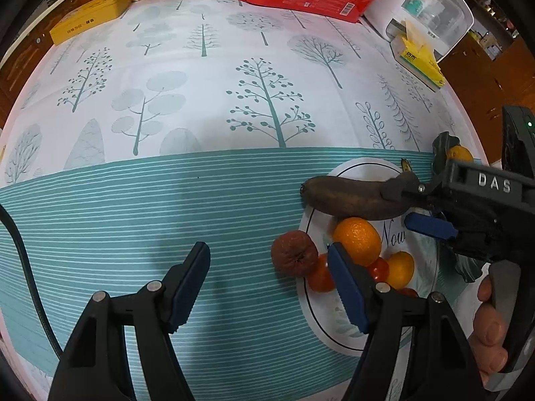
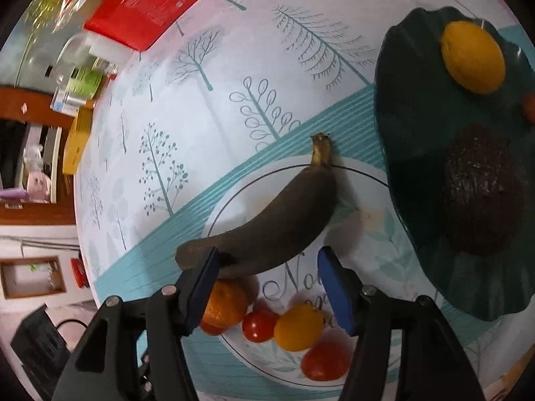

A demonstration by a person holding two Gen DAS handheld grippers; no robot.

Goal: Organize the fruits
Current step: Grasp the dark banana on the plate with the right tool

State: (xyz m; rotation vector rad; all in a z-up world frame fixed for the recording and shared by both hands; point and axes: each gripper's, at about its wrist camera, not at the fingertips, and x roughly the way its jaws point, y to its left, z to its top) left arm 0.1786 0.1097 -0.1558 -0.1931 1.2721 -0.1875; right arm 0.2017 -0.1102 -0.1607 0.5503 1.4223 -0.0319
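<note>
Here the right gripper is hovering spread over the banana on the white plate, lining up; the left gripper is waiting spread, empty.

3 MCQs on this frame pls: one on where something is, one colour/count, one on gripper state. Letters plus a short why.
1. Where does the banana lie?
A. on the dark green plate
B. across the white plate
C. on the yellow box

2. What colour are the pads of the left gripper?
A. blue
B. red
C. white

3. How does the right gripper stand?
A. shut on the banana
B. shut on a tomato
C. open, fingers on either side of the banana's lower end

Answers:
1 B: the banana spans the white plate, its stem over the far rim, while the dark green plate carries other fruit.
2 A: both pads show blue in the left wrist view.
3 C: a wide gap separates the pads, and only the left one is near the peel.
</note>
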